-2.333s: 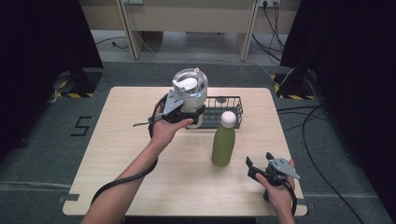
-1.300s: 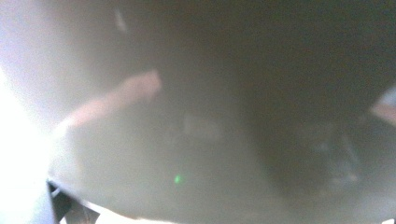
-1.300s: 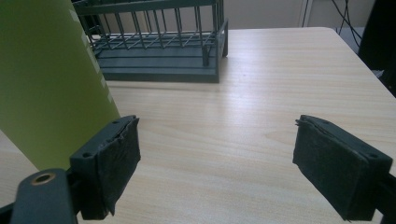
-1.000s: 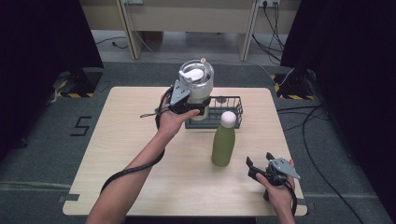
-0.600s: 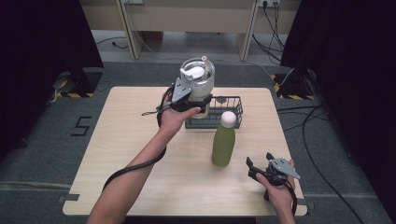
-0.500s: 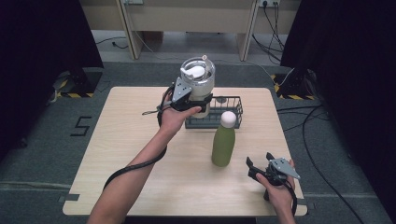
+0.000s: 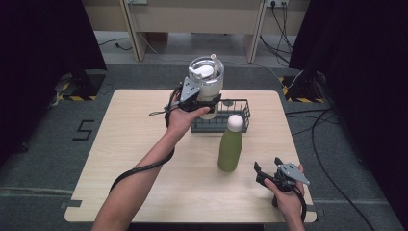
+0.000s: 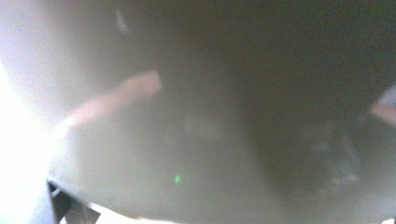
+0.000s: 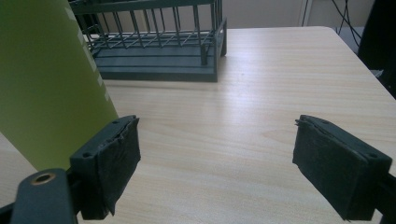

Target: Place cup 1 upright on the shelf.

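Note:
My left gripper (image 7: 206,103) is shut on a cream tumbler (image 7: 207,79) with a clear lid, held in the air over the left end of a black wire basket (image 7: 236,118). In the left gripper view the tumbler's pale wall (image 8: 187,140) is a close blur. A green bottle (image 7: 230,147) with a white cap stands upright in front of the basket. My right gripper (image 7: 267,163) is open, low near the table's front right. In the right gripper view the right gripper (image 9: 215,158) has the green bottle (image 9: 46,84) just left of its left jaw and the basket (image 9: 154,42) beyond.
The light wooden table (image 7: 130,144) has bare room on its left half and front. A black cable (image 7: 139,168) trails along the left forearm. Beyond the table's far edge are grey floor, desk legs and cables (image 7: 288,29).
My left gripper has lifted the tumbler higher and a little to the right, over the basket. The right gripper and the green bottle have not moved.

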Demonstrator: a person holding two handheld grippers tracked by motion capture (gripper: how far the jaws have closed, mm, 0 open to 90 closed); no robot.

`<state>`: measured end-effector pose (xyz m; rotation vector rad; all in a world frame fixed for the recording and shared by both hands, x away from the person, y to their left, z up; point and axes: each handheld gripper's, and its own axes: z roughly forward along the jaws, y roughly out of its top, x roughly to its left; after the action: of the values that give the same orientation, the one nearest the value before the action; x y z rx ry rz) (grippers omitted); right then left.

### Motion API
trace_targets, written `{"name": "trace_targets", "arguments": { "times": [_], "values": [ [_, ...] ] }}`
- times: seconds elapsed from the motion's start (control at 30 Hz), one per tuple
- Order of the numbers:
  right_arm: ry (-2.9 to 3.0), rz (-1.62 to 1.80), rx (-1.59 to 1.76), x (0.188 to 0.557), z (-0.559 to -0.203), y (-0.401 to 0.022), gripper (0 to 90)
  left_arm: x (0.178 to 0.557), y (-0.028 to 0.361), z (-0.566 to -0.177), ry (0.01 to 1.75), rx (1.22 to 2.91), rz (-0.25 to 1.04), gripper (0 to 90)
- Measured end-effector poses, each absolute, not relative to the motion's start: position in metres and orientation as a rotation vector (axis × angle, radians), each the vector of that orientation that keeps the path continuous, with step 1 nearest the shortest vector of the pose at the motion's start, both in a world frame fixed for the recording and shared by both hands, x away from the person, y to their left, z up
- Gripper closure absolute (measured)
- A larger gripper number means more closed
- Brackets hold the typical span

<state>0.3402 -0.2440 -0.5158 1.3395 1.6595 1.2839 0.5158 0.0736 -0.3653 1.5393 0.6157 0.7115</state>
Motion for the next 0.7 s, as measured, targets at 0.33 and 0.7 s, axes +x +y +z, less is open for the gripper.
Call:
{"name": "trace_targets", "arguments": {
  "times": [0.33, 0.7],
  "values": [
    [1.659, 1.285, 1.340, 0.340, -0.516, -0.244, 15.0, 0.521, 0.070, -0.362, 0.616, 1.540, 0.711, 8.8],
    [1.664, 1.285, 1.338, 0.340, -0.517, -0.243, 15.0, 0.529, 0.068, -0.360, 0.628, 1.538, 0.717, 8.7]
  ]
}}
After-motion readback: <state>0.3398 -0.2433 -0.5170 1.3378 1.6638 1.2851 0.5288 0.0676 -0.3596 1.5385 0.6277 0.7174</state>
